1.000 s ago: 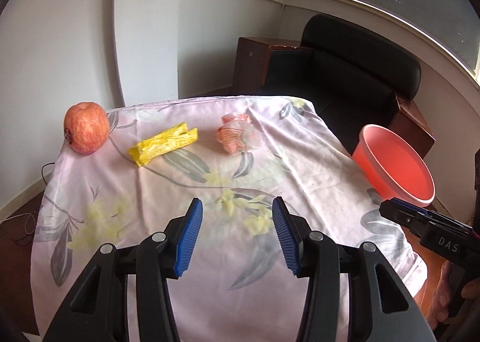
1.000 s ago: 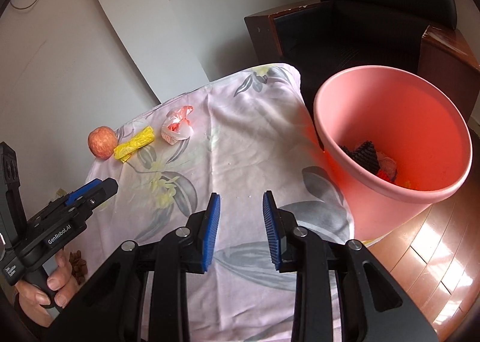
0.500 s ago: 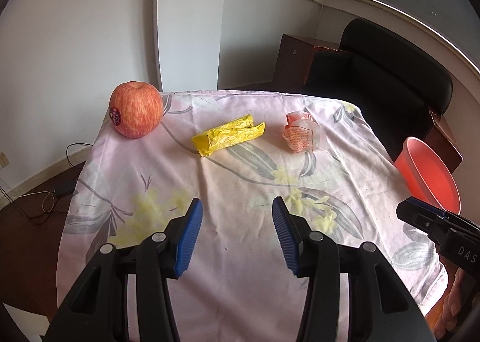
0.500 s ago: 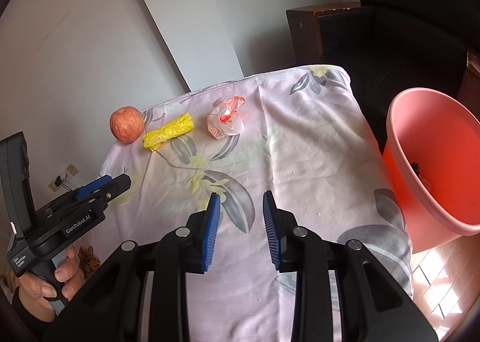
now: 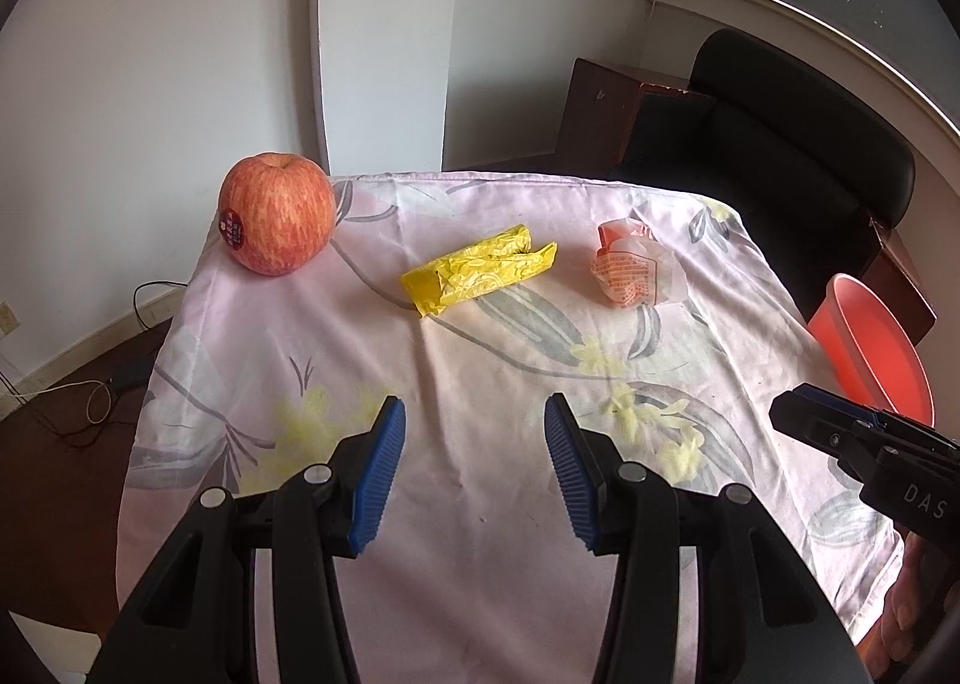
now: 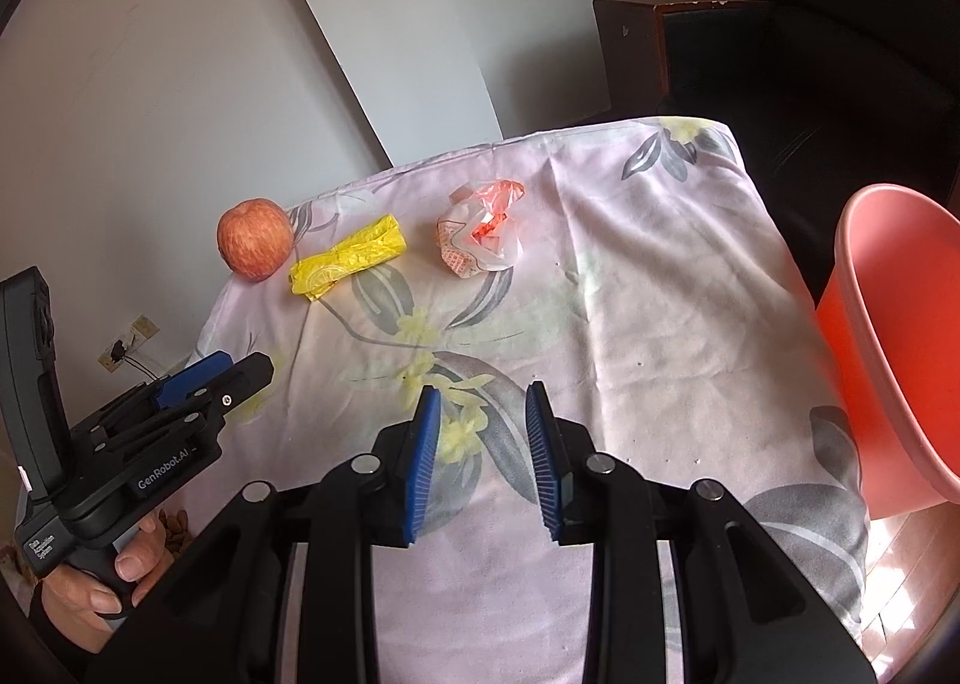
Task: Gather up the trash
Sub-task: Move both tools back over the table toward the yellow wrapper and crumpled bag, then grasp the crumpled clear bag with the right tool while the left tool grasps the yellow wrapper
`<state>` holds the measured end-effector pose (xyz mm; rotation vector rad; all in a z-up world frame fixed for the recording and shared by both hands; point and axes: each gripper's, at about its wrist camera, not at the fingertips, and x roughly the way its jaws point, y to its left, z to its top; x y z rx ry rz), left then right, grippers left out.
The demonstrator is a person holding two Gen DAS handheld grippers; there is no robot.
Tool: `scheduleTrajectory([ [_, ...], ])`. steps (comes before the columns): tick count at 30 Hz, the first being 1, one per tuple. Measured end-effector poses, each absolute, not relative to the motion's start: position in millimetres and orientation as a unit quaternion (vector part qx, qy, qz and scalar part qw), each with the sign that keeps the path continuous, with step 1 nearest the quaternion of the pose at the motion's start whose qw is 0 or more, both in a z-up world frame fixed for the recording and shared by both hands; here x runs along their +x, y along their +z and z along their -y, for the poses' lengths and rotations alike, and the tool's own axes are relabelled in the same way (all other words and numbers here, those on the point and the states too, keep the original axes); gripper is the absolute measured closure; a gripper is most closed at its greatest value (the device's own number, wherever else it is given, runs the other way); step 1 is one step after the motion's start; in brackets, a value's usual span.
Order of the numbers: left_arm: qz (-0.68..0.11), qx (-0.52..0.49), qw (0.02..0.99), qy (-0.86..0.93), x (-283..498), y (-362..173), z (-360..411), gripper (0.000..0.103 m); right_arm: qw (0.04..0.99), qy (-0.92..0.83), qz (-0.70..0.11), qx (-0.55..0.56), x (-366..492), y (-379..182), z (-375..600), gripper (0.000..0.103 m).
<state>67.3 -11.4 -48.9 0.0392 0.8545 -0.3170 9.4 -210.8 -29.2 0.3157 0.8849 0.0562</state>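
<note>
Both grippers are held empty above the near part of a counter (image 5: 492,564) draped in a pale floral cloth, the left gripper (image 5: 474,459) spread wide and the right gripper (image 6: 482,447) parted more narrowly, nothing caught between either pair of blue pads. Off the counter's right edge a salmon-pink bin (image 6: 900,336) is seen standing on the floor. Along the far side three things are laid in a row, well apart from the grippers: a red apple (image 5: 276,222) at the left corner, a crumpled yellow wrapper (image 5: 477,270) beside it, and a crumpled white-and-red wrapper (image 5: 630,270) to the right.
</note>
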Motion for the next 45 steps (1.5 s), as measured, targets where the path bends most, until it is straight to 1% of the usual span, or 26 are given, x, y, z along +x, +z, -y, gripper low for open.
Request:
scheduleTrajectory([
  [17,-0.421,0.027,0.892,-0.16,86.8,-56.4,6.6,0.055,0.897,0.016,-0.417,0.143,76.2,-32.8,216.9,0.073],
  [22,-0.421,0.035,0.891,-0.169,93.3,-52.1,4.1,0.055,0.89,0.026,-0.431,0.144,98.0,-41.4,212.9,0.073],
  [33,-0.393,0.116,0.89,-0.197,119.6,-41.9,25.0,0.055,0.893,0.019,-0.43,0.131,128.9,-59.6,207.2,0.073],
  [34,-0.391,0.121,0.889,-0.203,122.4,-41.9,27.4,0.055,0.893,0.021,-0.429,0.134,129.7,-60.8,208.5,0.074],
  [35,-0.388,0.128,0.89,-0.204,125.6,-42.9,29.8,0.055,0.892,0.029,-0.429,0.141,130.7,-62.1,209.2,0.086],
  [39,-0.388,0.142,0.886,-0.208,138.4,-50.5,34.7,0.055,0.893,0.04,-0.425,0.139,128.8,-61.6,210.9,0.091],
  [43,-0.39,0.152,0.884,-0.209,147.8,-59.4,38.2,0.056,0.896,0.044,-0.414,0.152,119.2,-56.2,216.3,0.091],
  [45,-0.394,0.15,0.882,-0.209,150.5,-64.0,39.2,0.064,0.897,0.042,-0.409,0.159,113.1,-52.7,219.3,0.091],
])
